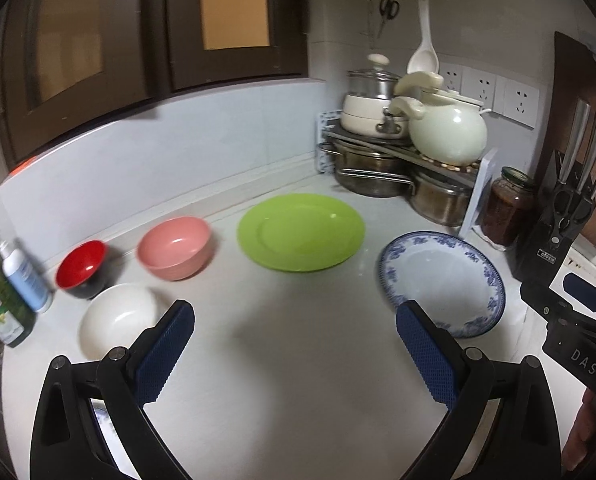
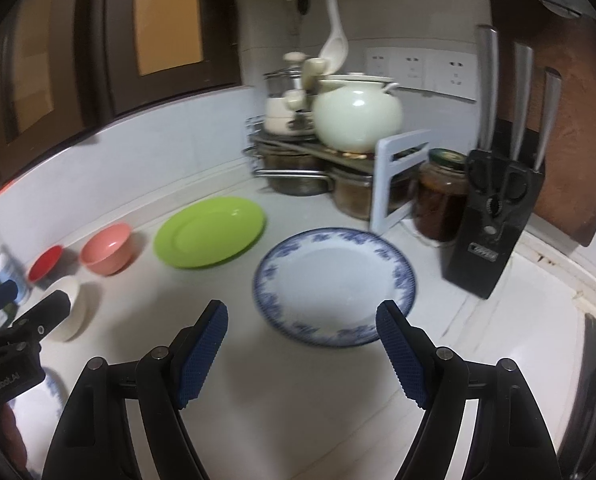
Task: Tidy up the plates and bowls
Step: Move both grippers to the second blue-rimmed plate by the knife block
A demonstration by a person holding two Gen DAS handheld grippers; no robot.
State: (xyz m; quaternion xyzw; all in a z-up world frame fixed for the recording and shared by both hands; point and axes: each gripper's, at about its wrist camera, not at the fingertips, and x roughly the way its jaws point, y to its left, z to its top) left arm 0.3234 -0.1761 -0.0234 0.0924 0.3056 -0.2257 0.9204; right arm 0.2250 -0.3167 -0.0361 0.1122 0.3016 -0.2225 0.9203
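Observation:
On the white counter lie a green plate [image 1: 301,231] [image 2: 210,231] and a blue-patterned white plate [image 1: 444,280] [image 2: 334,285]. To the left stand a pink bowl [image 1: 175,247] [image 2: 108,248], a red bowl with a black outside [image 1: 82,268] [image 2: 45,269] and a white bowl [image 1: 118,320] [image 2: 72,314]. My left gripper [image 1: 296,314] is open and empty over bare counter between the white bowl and the blue plate. My right gripper [image 2: 302,314] is open and empty, its fingertips over the near rim of the blue plate.
A rack with pots and a cream kettle [image 1: 448,132] fills the back corner. A jar [image 1: 508,210] and a black knife block [image 2: 494,216] stand at the right. Bottles [image 1: 22,276] stand at the far left. A wall runs along the back.

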